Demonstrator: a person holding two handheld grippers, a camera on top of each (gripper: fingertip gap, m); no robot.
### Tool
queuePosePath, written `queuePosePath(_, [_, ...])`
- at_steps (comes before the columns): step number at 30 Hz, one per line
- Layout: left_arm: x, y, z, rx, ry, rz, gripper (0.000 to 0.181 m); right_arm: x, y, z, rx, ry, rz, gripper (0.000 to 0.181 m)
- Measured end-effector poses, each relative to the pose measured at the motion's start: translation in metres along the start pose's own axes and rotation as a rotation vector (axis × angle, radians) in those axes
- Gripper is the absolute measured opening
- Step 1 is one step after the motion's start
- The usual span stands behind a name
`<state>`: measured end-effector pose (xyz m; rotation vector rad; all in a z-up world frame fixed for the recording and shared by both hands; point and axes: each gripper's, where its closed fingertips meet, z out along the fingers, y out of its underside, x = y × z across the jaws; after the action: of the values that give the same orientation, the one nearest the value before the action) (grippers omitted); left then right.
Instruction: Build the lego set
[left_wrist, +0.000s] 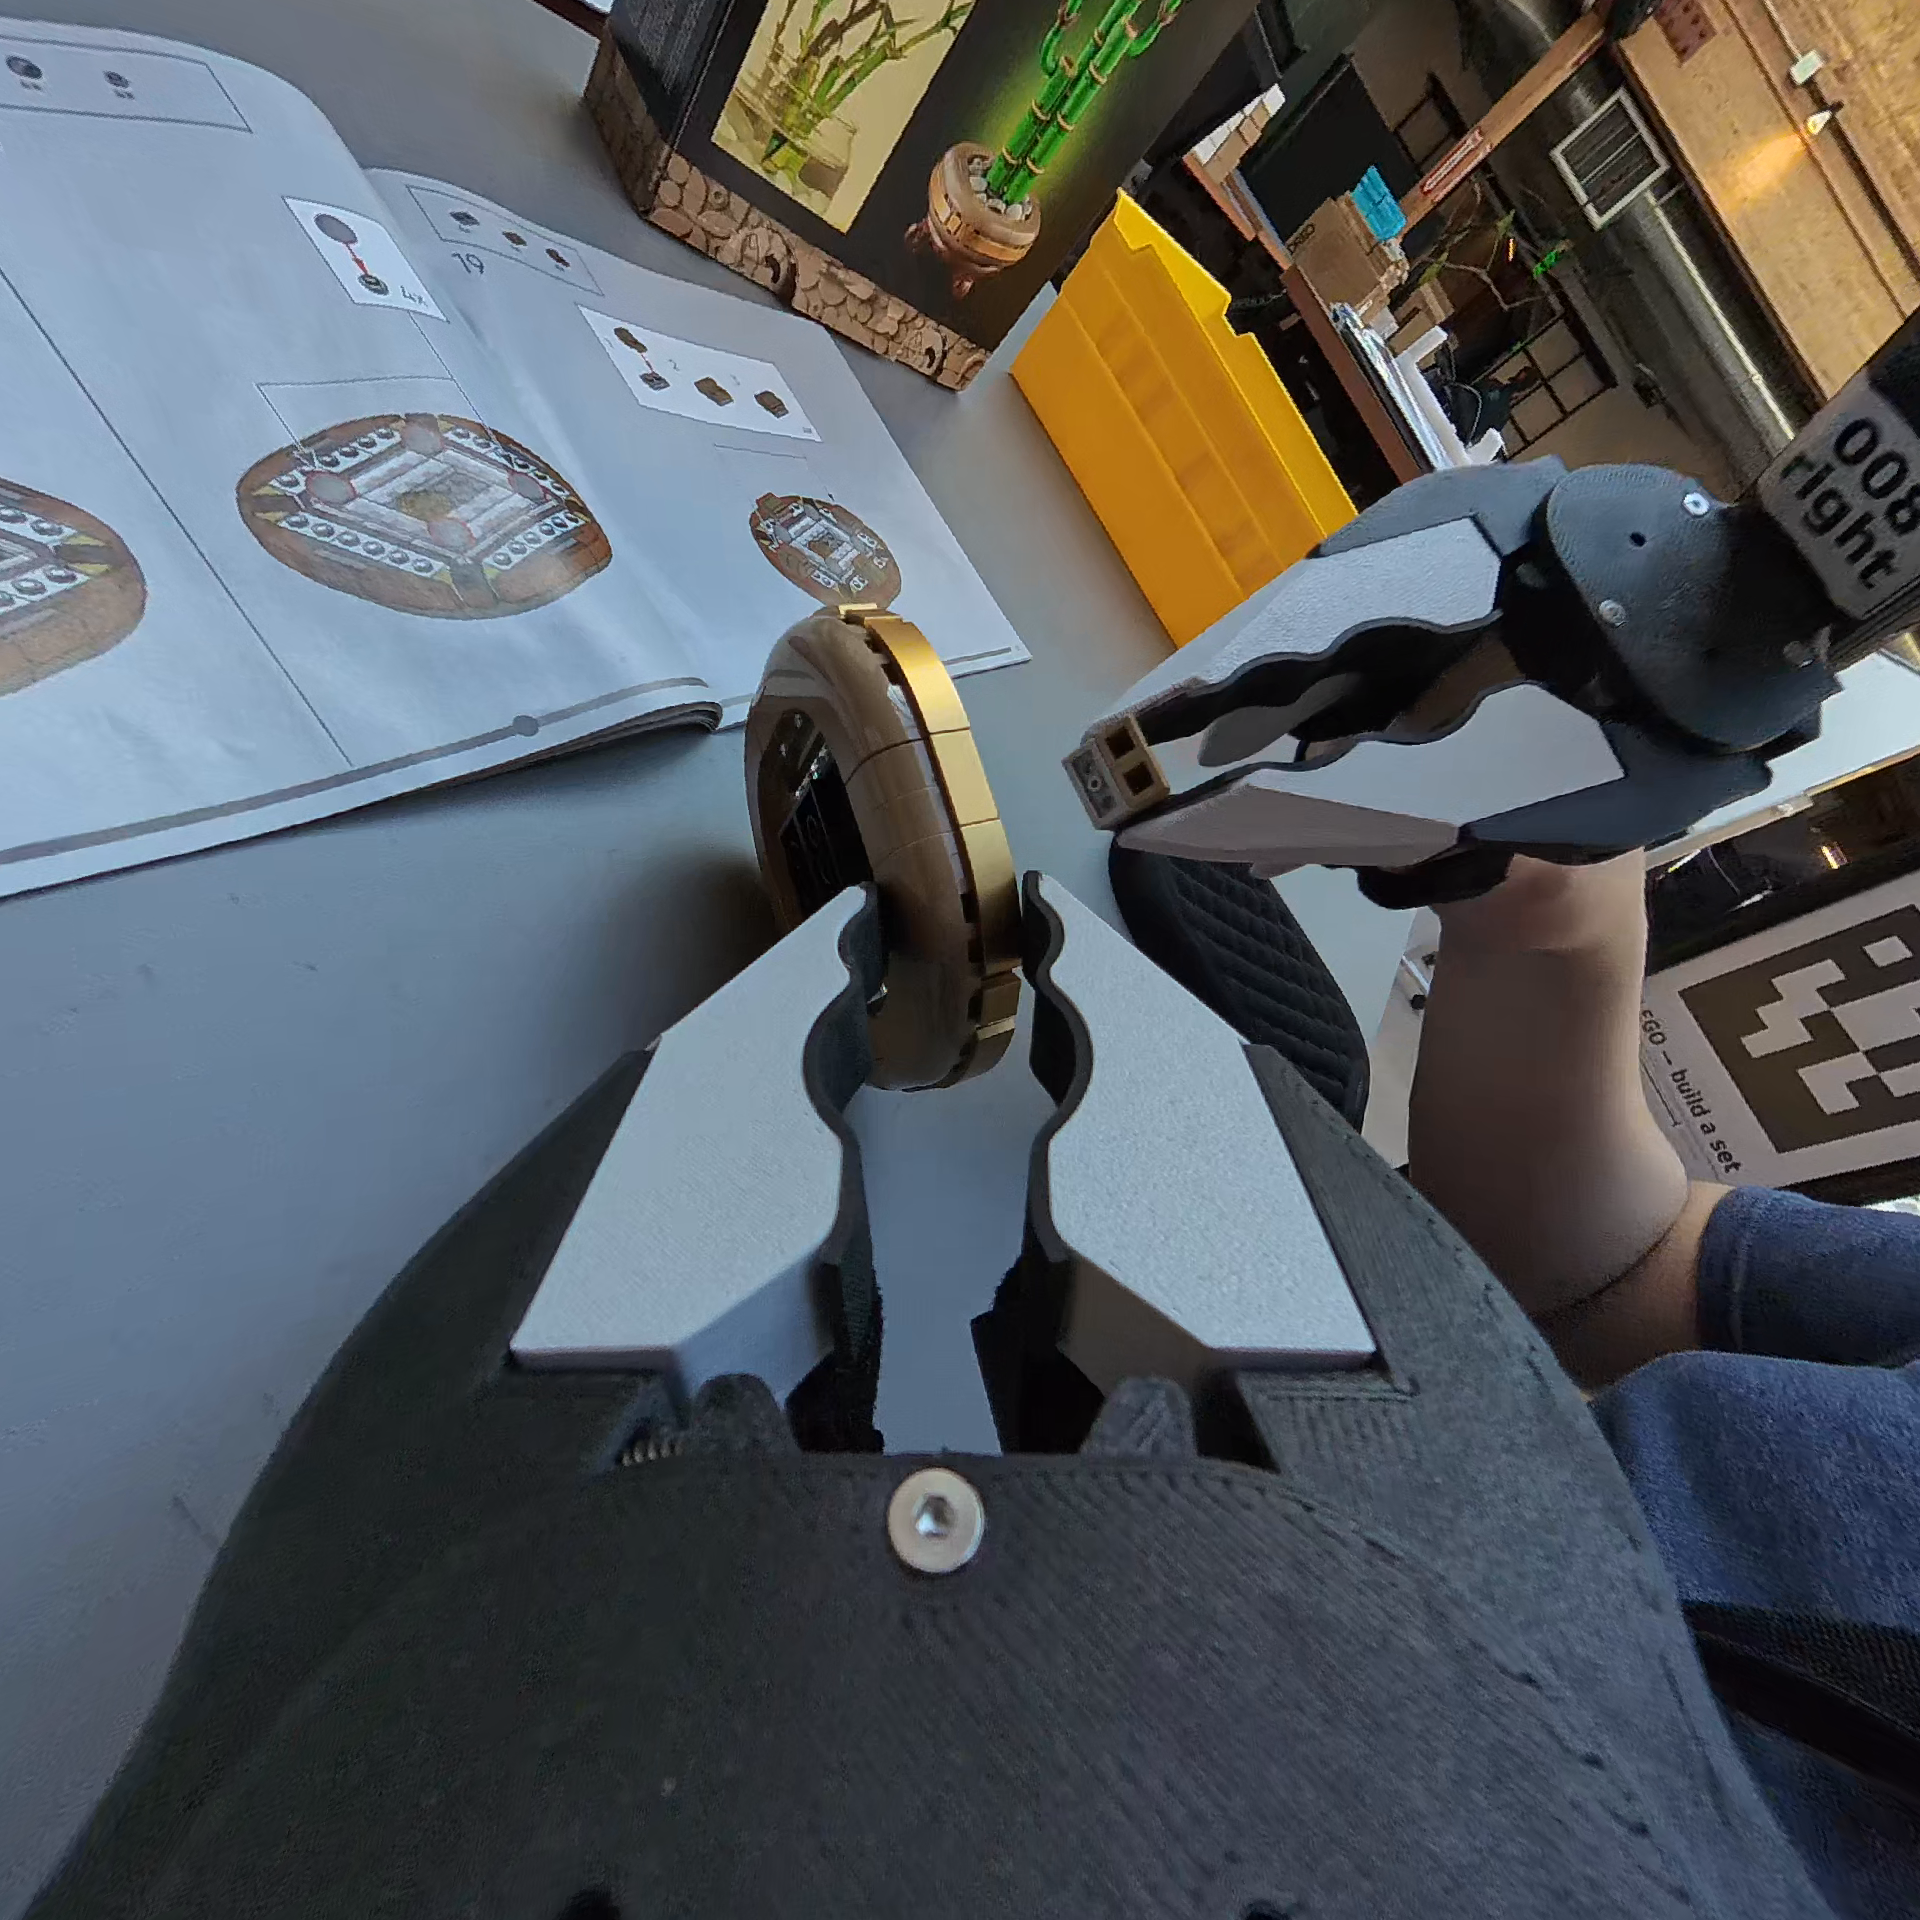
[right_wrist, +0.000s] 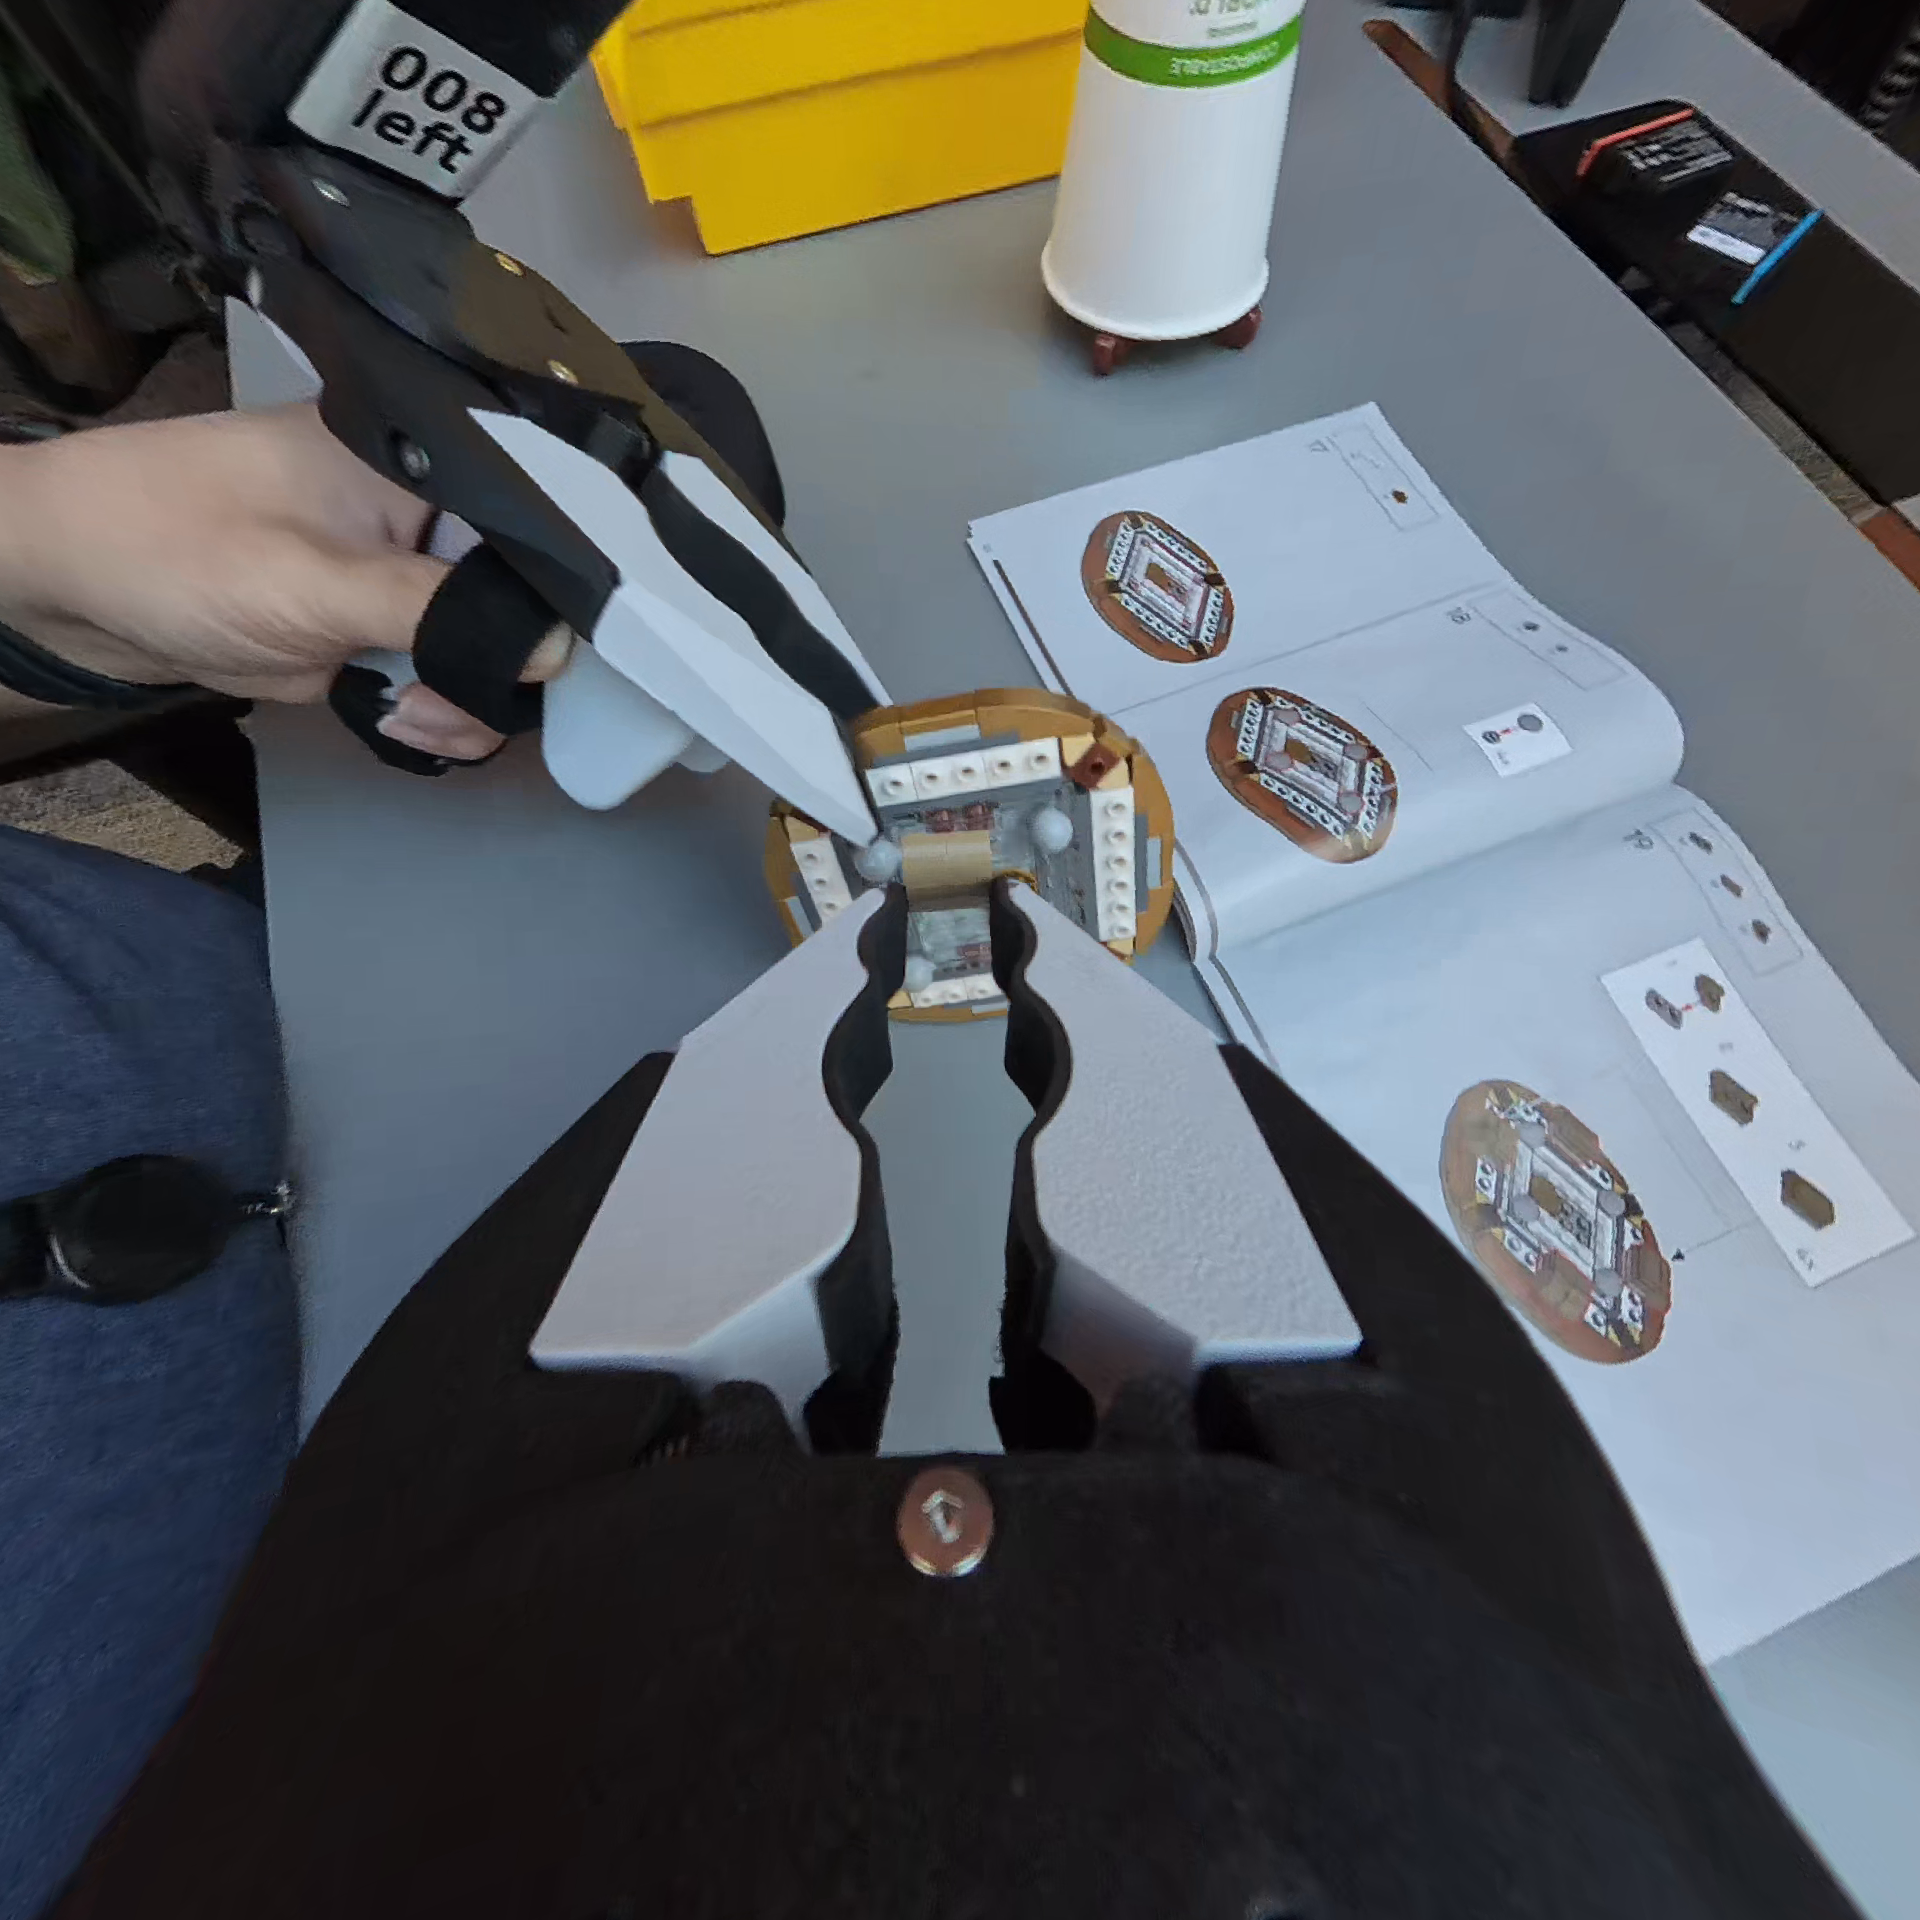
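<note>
A round tan and gold lego base (left_wrist: 920, 790) stands on its edge on the grey table. My left gripper (left_wrist: 951, 904) is shut on its rim. In the right wrist view the base (right_wrist: 1117, 831) shows its open face with white studded bricks and grey round pieces, and the left gripper (right_wrist: 868, 795) reaches in from the upper left. My right gripper (right_wrist: 945, 899) is shut on a small tan brick (right_wrist: 945, 860) and holds it right in front of the middle of the base. In the left wrist view the right gripper (left_wrist: 1117, 774) sits right of the base, a short gap away.
An open instruction booklet (left_wrist: 416, 468) (right_wrist: 1455, 831) lies beside the base. The set box (left_wrist: 862, 156) and a yellow bin (left_wrist: 1174, 416) (right_wrist: 831, 125) stand behind it. A white cylinder container (right_wrist: 1164, 177) on small brown feet stands near the bin. Black devices (right_wrist: 1714, 239) are past the far table edge. Only a small space, under 4 cm, lies between the two pairs of fingers.
</note>
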<state>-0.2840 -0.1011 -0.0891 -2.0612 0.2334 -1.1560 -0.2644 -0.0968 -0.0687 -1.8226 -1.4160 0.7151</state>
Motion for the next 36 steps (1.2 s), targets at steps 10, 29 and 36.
queuePosePath(10, [0.004,0.001,0.002,-0.018,-0.011,0.034,0.023,-0.001,0.004,0.022,-0.205,-0.017,-0.134,0.015])
queuePosePath(29, [0.014,-0.038,-0.037,0.2,0.265,-0.243,0.023,0.036,0.012,-0.014,0.041,0.112,0.169,0.015])
queuePosePath(36, [0.052,-0.068,-0.055,0.281,0.45,-0.28,0.023,0.009,0.019,0.02,0.134,-0.055,0.38,0.015])
